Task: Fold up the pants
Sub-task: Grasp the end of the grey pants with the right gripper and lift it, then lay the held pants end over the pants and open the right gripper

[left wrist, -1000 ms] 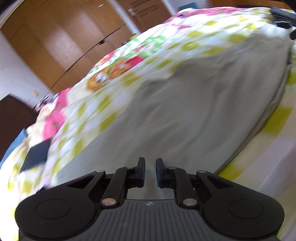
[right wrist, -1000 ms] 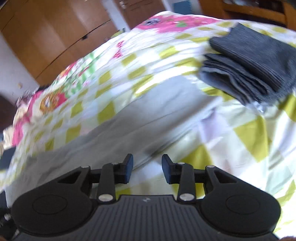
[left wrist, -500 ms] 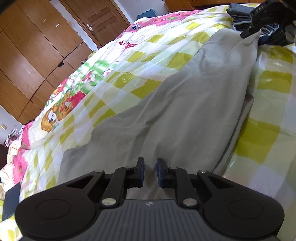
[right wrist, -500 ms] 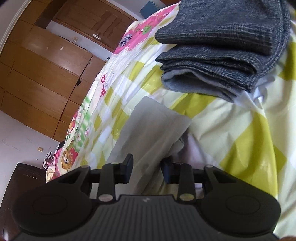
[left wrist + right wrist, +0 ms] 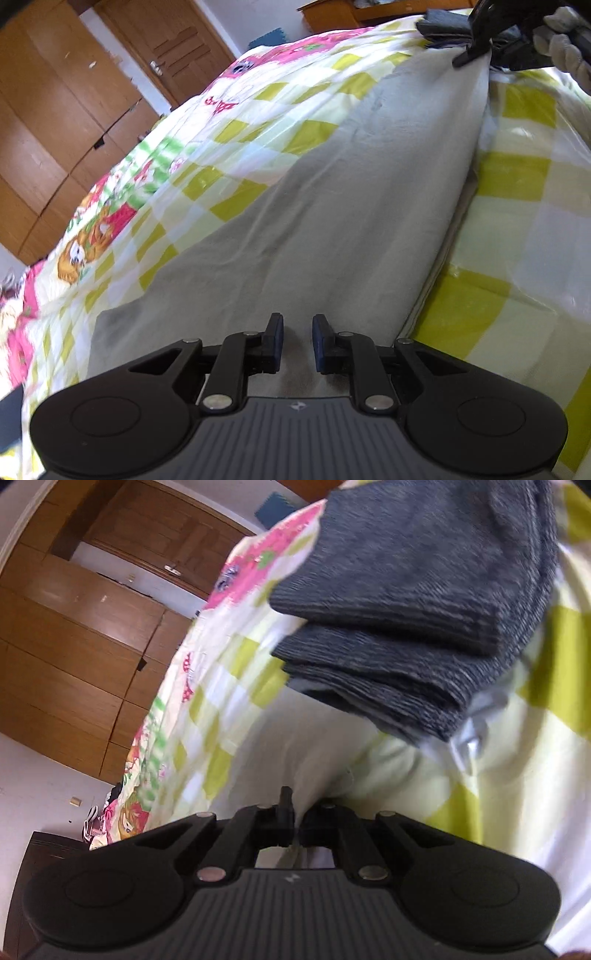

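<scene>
Light grey pants (image 5: 332, 206) lie stretched along a bed with a yellow-checked sheet (image 5: 517, 229). In the left wrist view my left gripper (image 5: 295, 343) sits at their near end, its jaws a narrow gap apart with grey cloth bunched between the pads. My right gripper (image 5: 476, 48) pinches the pants' far corner at the top right, next to a person's knit-gloved hand (image 5: 561, 48). Seen from the right wrist, the right gripper (image 5: 293, 821) is shut on the pale cloth of the pants (image 5: 314, 760).
A stack of folded dark grey garments (image 5: 424, 609) lies on the bed just beyond the right gripper. Cartoon prints cover the sheet's far side (image 5: 92, 251). Wooden wardrobes (image 5: 48, 122) and a door (image 5: 177, 48) stand behind the bed. A dark cabinet (image 5: 33, 856) is at the left.
The right gripper's jaws have closed on the pants' corner after it dropped toward the cloth and rolled. The left gripper has shifted sideways with the pants' near end, its gap unchanged.
</scene>
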Available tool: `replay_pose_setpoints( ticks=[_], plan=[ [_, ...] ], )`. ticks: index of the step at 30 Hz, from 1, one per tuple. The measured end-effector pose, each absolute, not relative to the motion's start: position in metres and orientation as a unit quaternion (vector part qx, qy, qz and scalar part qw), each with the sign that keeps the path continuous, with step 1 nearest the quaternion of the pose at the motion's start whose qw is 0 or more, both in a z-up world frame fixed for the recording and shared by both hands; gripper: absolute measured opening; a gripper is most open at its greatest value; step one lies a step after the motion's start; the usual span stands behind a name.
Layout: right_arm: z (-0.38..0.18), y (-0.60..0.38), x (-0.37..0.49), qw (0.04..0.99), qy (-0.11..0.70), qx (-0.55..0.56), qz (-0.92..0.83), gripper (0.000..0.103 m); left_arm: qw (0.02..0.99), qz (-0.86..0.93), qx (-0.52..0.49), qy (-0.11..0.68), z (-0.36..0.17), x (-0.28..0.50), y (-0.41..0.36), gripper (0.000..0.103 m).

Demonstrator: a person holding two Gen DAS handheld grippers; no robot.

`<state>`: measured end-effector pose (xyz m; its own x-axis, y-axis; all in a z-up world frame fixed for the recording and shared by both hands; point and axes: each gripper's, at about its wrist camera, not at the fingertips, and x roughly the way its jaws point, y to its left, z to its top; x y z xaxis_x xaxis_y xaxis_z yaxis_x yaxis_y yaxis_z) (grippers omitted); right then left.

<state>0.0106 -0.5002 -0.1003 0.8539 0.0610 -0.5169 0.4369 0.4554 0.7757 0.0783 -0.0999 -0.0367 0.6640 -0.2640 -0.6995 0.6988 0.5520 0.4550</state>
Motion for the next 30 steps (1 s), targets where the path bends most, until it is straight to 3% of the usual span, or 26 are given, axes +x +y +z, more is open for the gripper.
replay_pose_setpoints(
  ticks=[10,19,24,30],
  plan=[
    [-0.033,-0.471,0.019,0.872,0.213,0.432,-0.091,0.004,0.861,-0.269,0.321,0.289,-0.035,0.083,-0.079,0.042],
    [0.053,-0.299,0.096,0.938,0.236,0.241,0.079,0.004,0.902,-0.213,0.245,0.284,-0.025,0.074,-0.003,0.043],
    [0.042,-0.153,0.14,0.93,0.288,0.12,0.192,0.004,0.923,-0.122,0.217,0.294,-0.026,0.071,0.074,0.044],
    [-0.008,0.007,0.145,0.897,0.333,-0.034,0.288,0.004,0.932,-0.049,0.193,0.304,-0.036,0.066,0.139,0.05]
  ],
)
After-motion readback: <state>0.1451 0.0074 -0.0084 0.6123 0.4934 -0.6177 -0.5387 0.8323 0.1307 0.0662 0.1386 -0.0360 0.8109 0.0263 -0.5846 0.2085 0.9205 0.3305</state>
